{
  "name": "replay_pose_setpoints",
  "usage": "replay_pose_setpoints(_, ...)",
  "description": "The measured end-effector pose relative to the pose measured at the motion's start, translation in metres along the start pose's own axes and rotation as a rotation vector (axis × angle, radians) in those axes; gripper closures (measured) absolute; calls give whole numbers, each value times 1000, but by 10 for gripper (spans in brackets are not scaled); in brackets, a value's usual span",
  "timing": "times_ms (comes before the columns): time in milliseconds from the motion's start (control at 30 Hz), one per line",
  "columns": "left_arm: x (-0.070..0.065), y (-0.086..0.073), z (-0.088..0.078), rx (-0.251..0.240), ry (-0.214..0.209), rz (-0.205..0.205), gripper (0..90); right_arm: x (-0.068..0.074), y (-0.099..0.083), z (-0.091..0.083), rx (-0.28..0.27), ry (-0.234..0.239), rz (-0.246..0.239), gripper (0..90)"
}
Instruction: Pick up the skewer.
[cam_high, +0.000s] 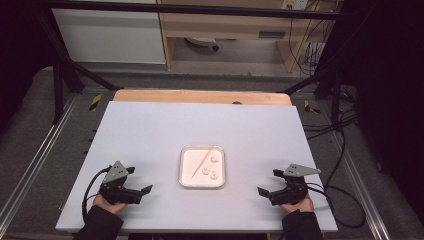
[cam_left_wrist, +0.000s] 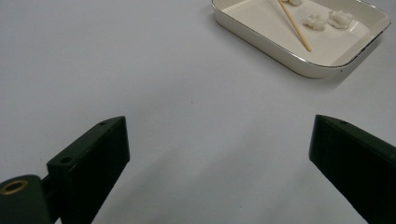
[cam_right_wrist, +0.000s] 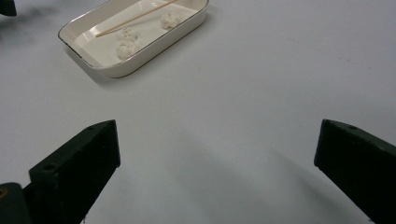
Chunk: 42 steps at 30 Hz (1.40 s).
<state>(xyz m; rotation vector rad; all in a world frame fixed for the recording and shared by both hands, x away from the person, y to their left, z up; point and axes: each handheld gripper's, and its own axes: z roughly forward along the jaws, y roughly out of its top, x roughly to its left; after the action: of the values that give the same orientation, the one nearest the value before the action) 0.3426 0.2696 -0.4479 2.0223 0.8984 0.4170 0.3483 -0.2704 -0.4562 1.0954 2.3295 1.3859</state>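
We see the left gripper (cam_high: 140, 192) at seven o'clock and the right gripper (cam_high: 265, 192) at five, both with jaws apart and empty. Between them sits a white tray (cam_high: 186, 181) holding a wooden skewer (cam_high: 202, 161) and three pale lumps (cam_high: 205, 171). We judge nothing started.

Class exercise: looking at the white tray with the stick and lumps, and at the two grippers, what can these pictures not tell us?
- What the three small white lumps are: too small in the high view, soft in both gripper views.
- The thin wooden stick: its far end is cut off by the top edge of the left gripper view.
- The shallow white rectangular tray: its far side is cut off there too.
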Motion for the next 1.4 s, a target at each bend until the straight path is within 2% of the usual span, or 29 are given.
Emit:
replay_pose_setpoints(667,-9,10,6,20,-4,19,50,0,0,1,-1,-3,-6,10)
replay_pose_setpoints(933,-13,16,9,24,10,8,52,0,0,1,0,-7,-7,10)
replay_pose_setpoints(1167,-20,27,13,32,9,0,56,0,0,1,2,-10,-6,10)
replay_pose_setpoints(1400,-35,48,23,40,12,17,60,0,0,1,6,-13,-10,11)
